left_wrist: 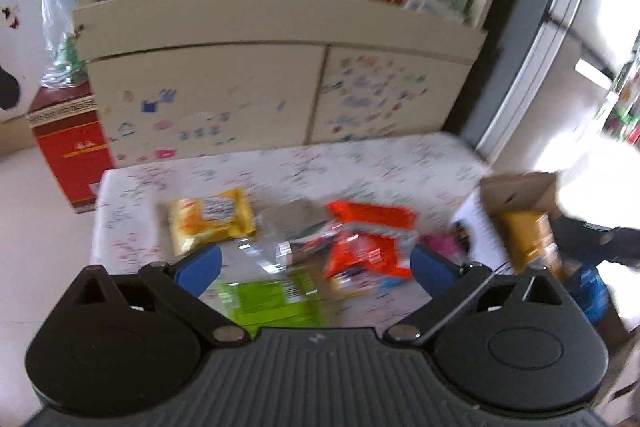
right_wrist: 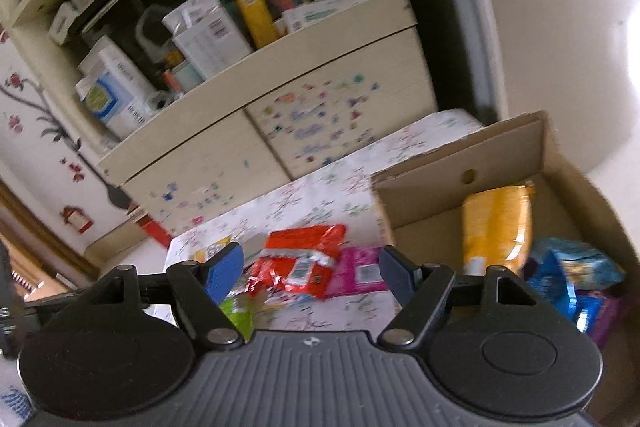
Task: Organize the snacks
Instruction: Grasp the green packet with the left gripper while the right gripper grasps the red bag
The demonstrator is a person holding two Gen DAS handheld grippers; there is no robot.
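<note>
Several snack packets lie on a floral-cloth table [left_wrist: 360, 163]: a yellow one [left_wrist: 210, 219], a red one [left_wrist: 368, 239], a green one [left_wrist: 272, 303], a clear silvery one [left_wrist: 294, 227] and a pink one [left_wrist: 440, 243]. My left gripper [left_wrist: 316, 265] hovers over them, wide open, with nothing between its blue pads. My right gripper [right_wrist: 310, 269] is open above the red packet [right_wrist: 304, 259] and the pink packet [right_wrist: 356, 271], holding nothing. To its right, a cardboard box [right_wrist: 460, 163] contains a yellow bag [right_wrist: 496, 223], a blue bag [right_wrist: 576, 267] and a purple packet [right_wrist: 600, 315].
A cream cabinet [left_wrist: 208, 83] with stickers on its doors stands behind the table, its open shelf crowded with boxes and bottles. A red carton [left_wrist: 72, 163] sits on the floor at the left. A pale fridge [right_wrist: 552, 47] rises behind the box. Both views are blurred.
</note>
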